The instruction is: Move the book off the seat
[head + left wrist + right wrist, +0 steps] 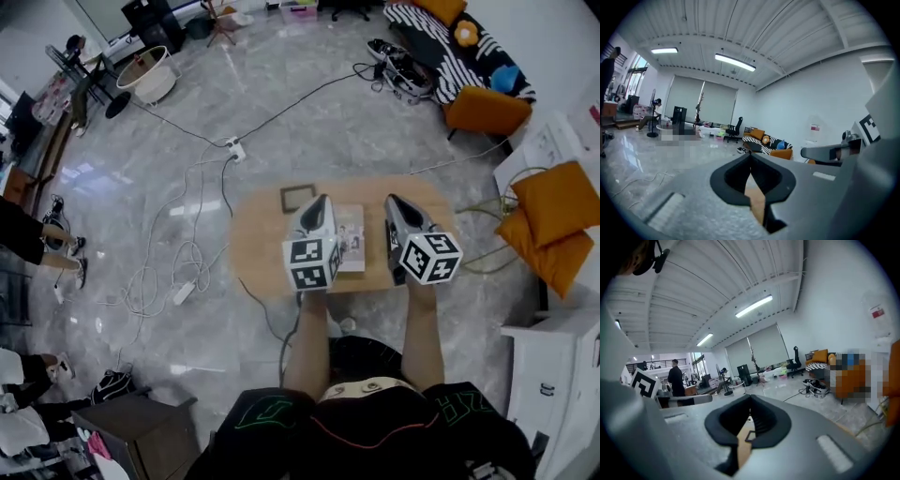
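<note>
**Holding Both Grippers Shut Above the Book**

Pressed fully together at the left gripper (320,201), with nothing pinched. Pressed fully together at the right gripper (393,201) as well, likewise empty. Carried side by side and apart from each other, aimed away from the person and close to level, so that both gripper views look out across the room rather than down. Raised clear of the tabletop (258,239), touching nothing on it.

Visible through the opening behind each closed pair of jaws: a narrow strip of wood-coloured surface.

Locating the book (352,234): flat on the wooden tabletop, in the head view between the two grippers, with its left edge covered by the left gripper. Not held and not touched by either gripper.

Resting toward the far left part of the same tabletop: a small dark square frame (297,198), near the book. Cannot tell whether frame and book touch, since the left gripper covers the space between them.

Surrounding the tabletop: a glossy grey marble floor (309,122). Trailing across it on the left: white cables (200,192) and a power strip (234,148). Stacked to the right, well apart from the tabletop: orange cushions (553,225). Standing at the far right of the room: a striped sofa (441,42).
</note>
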### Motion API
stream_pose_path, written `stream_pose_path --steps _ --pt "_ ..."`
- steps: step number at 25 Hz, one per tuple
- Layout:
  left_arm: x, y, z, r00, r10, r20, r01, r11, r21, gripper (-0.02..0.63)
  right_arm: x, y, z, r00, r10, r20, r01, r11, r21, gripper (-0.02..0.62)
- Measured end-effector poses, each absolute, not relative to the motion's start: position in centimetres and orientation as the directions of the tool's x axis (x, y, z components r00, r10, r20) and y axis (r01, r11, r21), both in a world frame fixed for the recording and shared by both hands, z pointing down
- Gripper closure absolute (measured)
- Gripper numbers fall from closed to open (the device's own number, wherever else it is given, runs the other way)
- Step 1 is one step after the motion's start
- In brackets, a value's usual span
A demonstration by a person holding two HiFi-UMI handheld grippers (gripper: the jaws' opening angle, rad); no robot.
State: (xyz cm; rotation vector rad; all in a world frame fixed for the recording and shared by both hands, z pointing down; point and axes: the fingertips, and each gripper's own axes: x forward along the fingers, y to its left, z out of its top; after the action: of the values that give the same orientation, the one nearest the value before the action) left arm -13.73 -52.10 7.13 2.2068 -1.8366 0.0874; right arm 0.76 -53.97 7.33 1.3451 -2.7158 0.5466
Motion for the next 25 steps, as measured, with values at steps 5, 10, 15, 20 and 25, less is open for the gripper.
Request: stream_pose_path --steps 5,10,15,20,25 --pt "-14.2 -52.9 2.2 0.171 -0.978 0.117 -0.981 -0.157 0.117 0.595 2.0 -54.5 3.2 -0.591 -0.788 0.172 -0.807 0.572 -0.149 0.592" --pt "-14.6 -53.0 -0.4 0.153 -0.986 0.064 -0.987 -0.150 0.049 0.595 4.0 -55.3 -0.2 -0.531 -0.843 0.090 -0.847 0.527 -0.065 0.592" --pt "-14.7 -52.4 -1.6 0.155 -0.988 0.023 -0.987 -0.153 0.046 0.595 5.1 -55.0 -1.2 -0.495 -0.868 0.047 -0.868 0.493 -0.057 0.592" --pt "-14.5 -52.1 -2.5 0.166 -0.986 -0.034 -0.984 -0.168 0.063 0.595 5.3 -54.5 -1.8 -0.501 -0.865 0.019 -0.865 0.499 -0.060 0.592" --pt "-14.0 -52.7 -1.9 0.166 -0.986 -0.029 -0.985 -0.167 0.041 0.595 6.1 -54.7 -1.7 -0.488 -0.872 0.014 -0.872 0.487 -0.048 0.592"
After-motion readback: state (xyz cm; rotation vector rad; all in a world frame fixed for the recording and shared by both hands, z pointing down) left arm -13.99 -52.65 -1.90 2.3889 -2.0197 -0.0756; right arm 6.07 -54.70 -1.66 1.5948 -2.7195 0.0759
